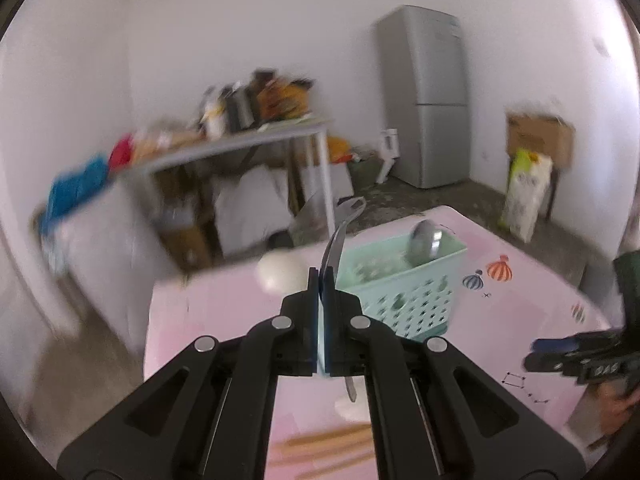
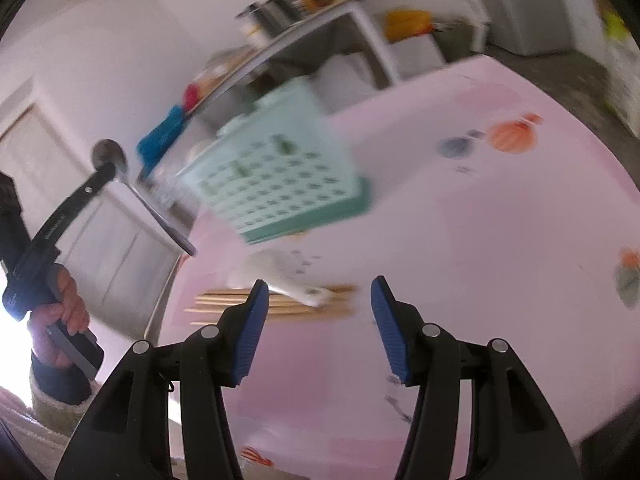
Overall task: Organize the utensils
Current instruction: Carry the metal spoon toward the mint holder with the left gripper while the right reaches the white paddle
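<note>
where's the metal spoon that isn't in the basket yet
It is clamped in the left gripper, held up in the air to the left of the mint basket; the metal spoon shows at left in the right wrist view.

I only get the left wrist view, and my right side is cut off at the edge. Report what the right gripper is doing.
Observer: The right gripper is open and empty.
Operator: Say what lies ahead of it.
Observer: Wooden chopsticks lie just beyond it on the table, with a white soup spoon lying across them.
Operator: Confirm what my left gripper has.
Observer: The left gripper is shut on a metal spoon. From the right wrist view, the round bowl shows right at the gripper's tips and the handle slants away below.
</note>
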Demonstrator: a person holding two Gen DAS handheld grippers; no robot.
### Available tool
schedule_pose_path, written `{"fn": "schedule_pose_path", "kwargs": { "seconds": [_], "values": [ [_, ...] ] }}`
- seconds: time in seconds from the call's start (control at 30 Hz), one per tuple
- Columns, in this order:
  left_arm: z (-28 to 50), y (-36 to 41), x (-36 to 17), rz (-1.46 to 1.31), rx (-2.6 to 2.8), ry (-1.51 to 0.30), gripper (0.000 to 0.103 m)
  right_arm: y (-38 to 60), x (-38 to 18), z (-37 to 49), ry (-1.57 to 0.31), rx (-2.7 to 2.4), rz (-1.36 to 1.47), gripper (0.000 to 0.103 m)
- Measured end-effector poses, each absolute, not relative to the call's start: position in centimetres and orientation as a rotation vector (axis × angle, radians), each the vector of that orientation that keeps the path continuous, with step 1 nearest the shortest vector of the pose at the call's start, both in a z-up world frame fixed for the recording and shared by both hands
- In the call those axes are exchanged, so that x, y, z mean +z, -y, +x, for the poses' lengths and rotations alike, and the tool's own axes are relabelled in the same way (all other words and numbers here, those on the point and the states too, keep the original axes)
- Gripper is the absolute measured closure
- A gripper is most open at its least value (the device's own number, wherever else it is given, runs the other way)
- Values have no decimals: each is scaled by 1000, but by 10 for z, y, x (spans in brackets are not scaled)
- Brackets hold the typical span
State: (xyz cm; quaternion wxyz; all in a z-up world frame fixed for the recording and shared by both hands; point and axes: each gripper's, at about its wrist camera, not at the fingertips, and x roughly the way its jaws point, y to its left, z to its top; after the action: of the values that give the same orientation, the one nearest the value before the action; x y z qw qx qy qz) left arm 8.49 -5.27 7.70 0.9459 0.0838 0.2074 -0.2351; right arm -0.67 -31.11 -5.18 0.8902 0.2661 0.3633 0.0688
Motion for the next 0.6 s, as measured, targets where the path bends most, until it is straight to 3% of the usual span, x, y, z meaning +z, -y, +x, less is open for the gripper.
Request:
{"fn": "schedule_pose_path", "kwargs": {
  "seconds": [0.43,0.6],
  "values": [
    [90,-25,30,-45,-419,-554,103,224,-75,94,-1001,274,232,51],
    [93,-24,21,-61,-430,-570,103,205,-85,105,-1061,243,83,67]
  ]
}}
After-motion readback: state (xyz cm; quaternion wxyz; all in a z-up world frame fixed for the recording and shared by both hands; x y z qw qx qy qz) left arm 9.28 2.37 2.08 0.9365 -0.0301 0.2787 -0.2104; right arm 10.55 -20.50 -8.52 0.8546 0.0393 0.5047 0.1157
